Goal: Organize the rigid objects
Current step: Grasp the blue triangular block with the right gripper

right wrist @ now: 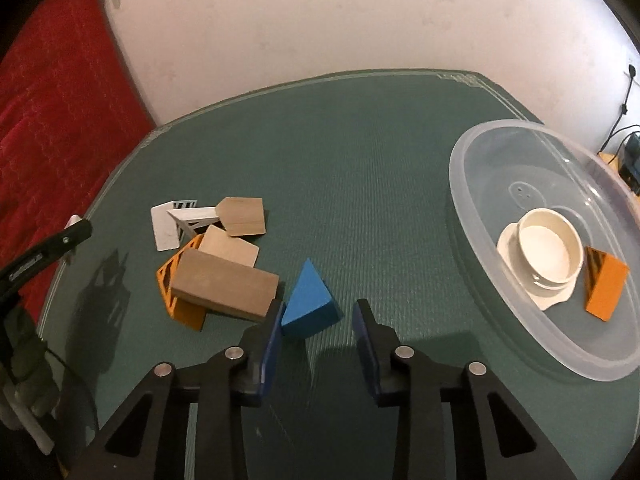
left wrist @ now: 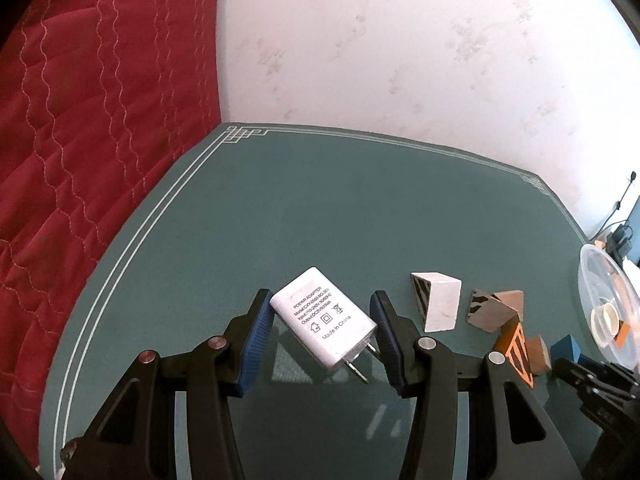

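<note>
A white power adapter [left wrist: 325, 326] lies on the green mat [left wrist: 280, 220] between the open fingers of my left gripper [left wrist: 321, 316], prongs pointing toward me. My right gripper [right wrist: 317, 320] is open around a blue wedge block [right wrist: 308, 302], with the left finger close to it. A pile of wooden blocks [right wrist: 216, 256], brown, white and orange, lies left of the blue wedge. The pile also shows in the left wrist view [left wrist: 492, 312]. A clear plastic tub [right wrist: 472, 184] at the right holds a white cup [right wrist: 548, 250] and an orange block [right wrist: 604, 284].
A red quilted bed [left wrist: 80, 120] runs along the mat's left edge. A pale wall stands behind the table. Cables and a plug [right wrist: 628, 92] hang at the far right. The left gripper's arm [right wrist: 40, 258] shows at the left of the right wrist view.
</note>
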`<act>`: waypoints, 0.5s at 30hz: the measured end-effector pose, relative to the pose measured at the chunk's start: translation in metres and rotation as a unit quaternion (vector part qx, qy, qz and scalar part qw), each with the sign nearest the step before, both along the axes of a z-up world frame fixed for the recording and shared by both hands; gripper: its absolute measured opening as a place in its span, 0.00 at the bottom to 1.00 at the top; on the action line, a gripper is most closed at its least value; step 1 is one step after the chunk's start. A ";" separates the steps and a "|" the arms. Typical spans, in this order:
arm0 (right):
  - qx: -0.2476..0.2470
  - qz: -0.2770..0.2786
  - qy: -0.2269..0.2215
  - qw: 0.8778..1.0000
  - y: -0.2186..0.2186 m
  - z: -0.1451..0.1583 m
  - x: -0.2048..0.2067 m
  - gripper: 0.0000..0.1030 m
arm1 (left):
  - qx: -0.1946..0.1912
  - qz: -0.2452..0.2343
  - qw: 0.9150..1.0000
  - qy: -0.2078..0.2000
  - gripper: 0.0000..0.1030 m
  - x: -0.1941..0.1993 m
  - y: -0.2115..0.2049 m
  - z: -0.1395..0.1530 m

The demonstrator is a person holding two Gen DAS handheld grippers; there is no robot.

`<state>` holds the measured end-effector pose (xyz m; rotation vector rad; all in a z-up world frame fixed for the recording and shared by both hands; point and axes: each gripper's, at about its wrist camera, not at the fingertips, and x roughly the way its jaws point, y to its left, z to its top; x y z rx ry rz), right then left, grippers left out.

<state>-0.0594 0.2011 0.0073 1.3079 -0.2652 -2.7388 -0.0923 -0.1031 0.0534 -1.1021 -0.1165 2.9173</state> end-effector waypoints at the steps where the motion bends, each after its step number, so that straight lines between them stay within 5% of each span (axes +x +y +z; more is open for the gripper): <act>1: 0.002 -0.001 0.001 1.000 -0.002 0.000 -0.001 0.34 | 0.000 -0.001 1.000 0.000 0.49 0.001 0.000 0.000; 15: 0.003 -0.002 0.012 1.000 0.001 0.004 0.002 0.20 | -0.003 -0.003 1.000 -0.004 0.49 0.002 0.005 0.000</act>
